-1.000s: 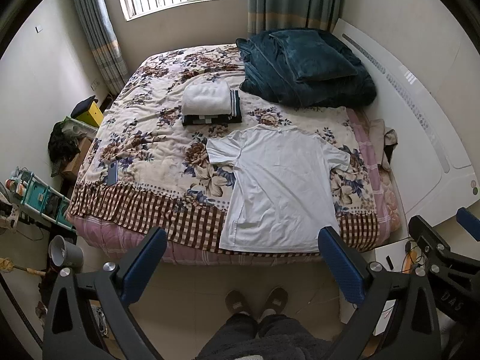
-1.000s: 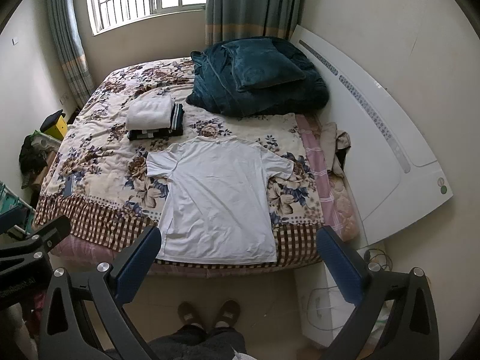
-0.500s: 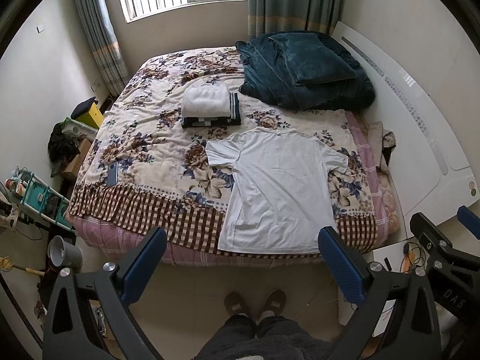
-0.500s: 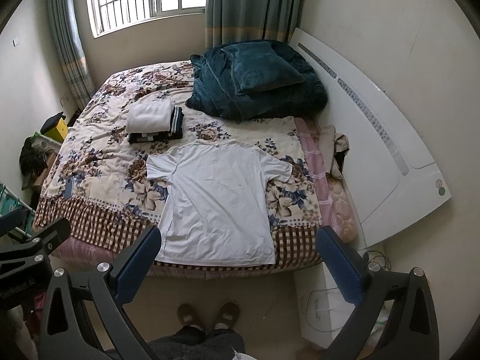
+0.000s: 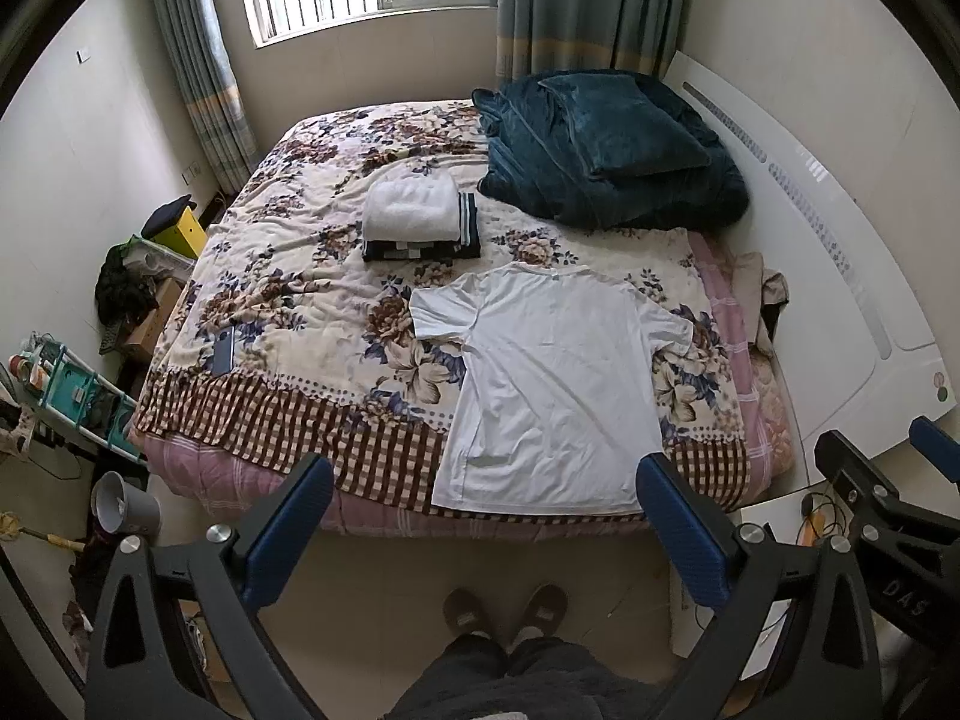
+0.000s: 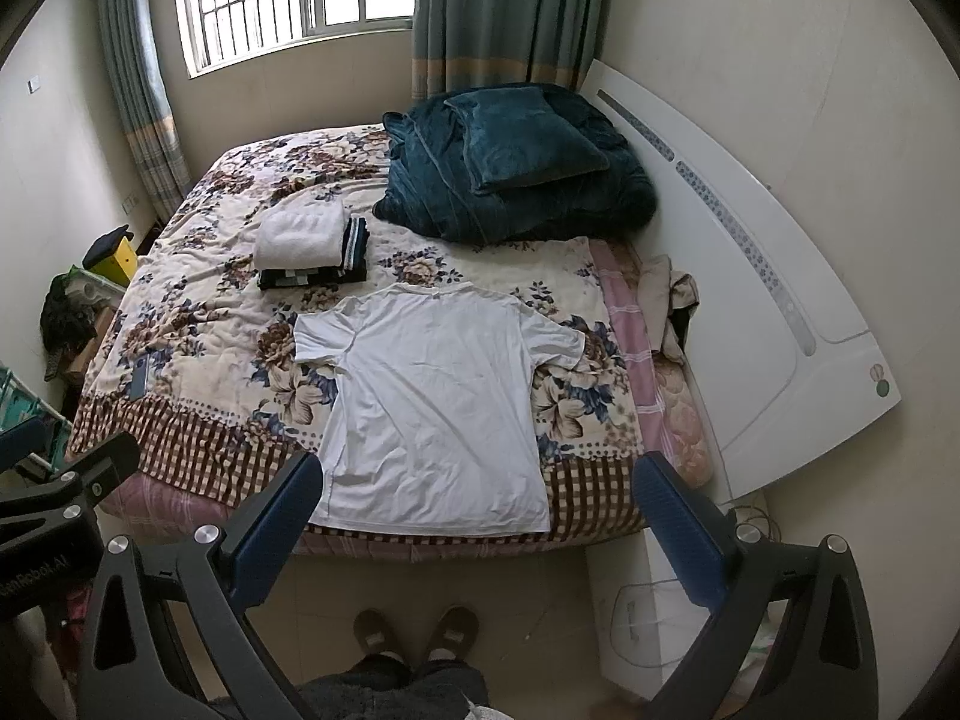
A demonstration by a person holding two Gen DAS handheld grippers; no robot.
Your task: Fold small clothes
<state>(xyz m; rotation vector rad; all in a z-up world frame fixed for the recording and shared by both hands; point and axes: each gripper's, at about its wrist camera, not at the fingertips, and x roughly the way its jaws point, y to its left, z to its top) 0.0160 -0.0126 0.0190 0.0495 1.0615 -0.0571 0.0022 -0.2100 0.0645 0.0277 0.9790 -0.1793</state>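
Observation:
A white T-shirt [image 5: 552, 384] [image 6: 435, 402] lies flat and face down on the floral bedspread [image 5: 300, 300] [image 6: 210, 324], hem at the near edge, collar pointing away. Behind it sits a stack of folded clothes [image 5: 420, 219] [image 6: 309, 246], white on top, dark below. My left gripper [image 5: 483, 498] hangs open above the floor in front of the bed, nothing between its blue fingers [image 5: 288, 531]. My right gripper [image 6: 477, 495] is open too, held short of the shirt's hem. Each gripper shows at the edge of the other's view.
A dark teal blanket and pillow [image 5: 606, 150] [image 6: 516, 162] are piled at the head of the bed by the white headboard [image 6: 750, 276]. A phone [image 5: 223, 350] lies on the left of the spread. The person's slippers [image 5: 504, 606] stand on the floor. Clutter and a shelf [image 5: 66, 396] fill the left.
Both views have tilted up and drawn back slightly, so the bed sits lower in frame. Shirt and stack have not moved; both grippers stay open.

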